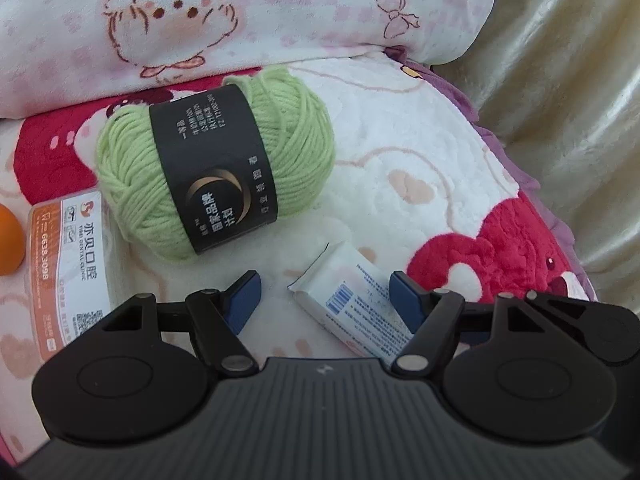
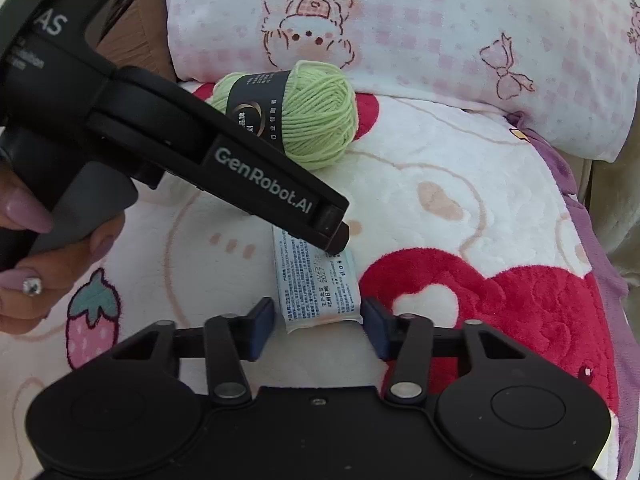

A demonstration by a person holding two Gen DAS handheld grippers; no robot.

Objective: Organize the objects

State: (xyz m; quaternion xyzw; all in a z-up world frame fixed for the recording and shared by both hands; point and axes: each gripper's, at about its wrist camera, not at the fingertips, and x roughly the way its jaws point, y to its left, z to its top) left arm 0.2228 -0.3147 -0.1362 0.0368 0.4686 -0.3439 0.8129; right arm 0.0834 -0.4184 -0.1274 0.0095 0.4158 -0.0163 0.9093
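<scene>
A small white packet with printed text lies on the plush blanket. My right gripper has its blue pads against both long sides of the packet's near end. My left gripper is open over the same packet, which lies toward its right finger, while the left finger stands apart. From the right wrist view the left gripper reaches in from the upper left, its tip over the packet's far end. A green yarn ball with a black band lies behind.
An orange and white card pack and an orange fruit lie at the left. A pink patterned pillow backs the blanket, with cream fabric at the right. A hand holds the left gripper's handle.
</scene>
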